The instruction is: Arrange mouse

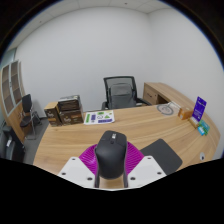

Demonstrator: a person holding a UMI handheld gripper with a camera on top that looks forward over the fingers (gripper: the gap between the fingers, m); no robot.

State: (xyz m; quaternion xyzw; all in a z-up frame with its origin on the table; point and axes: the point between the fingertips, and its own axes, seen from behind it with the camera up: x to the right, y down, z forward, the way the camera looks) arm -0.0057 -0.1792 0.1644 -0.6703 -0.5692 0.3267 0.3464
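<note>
While the gripper (110, 172) carries it above the near desk (75, 140) edge, the mouse (109, 153) sits clamped between both pads, left of the dark mousepad (163, 153), presumably its destination.

This is an office. A long wooden desk (70, 140) stands in a plain white-walled room, with a black swivel chair (121, 92) behind it. A cabinet (160, 95) sits against the far wall, boxes (66, 110) are stacked on the desk, and shelving (10, 88) lines one side.
</note>
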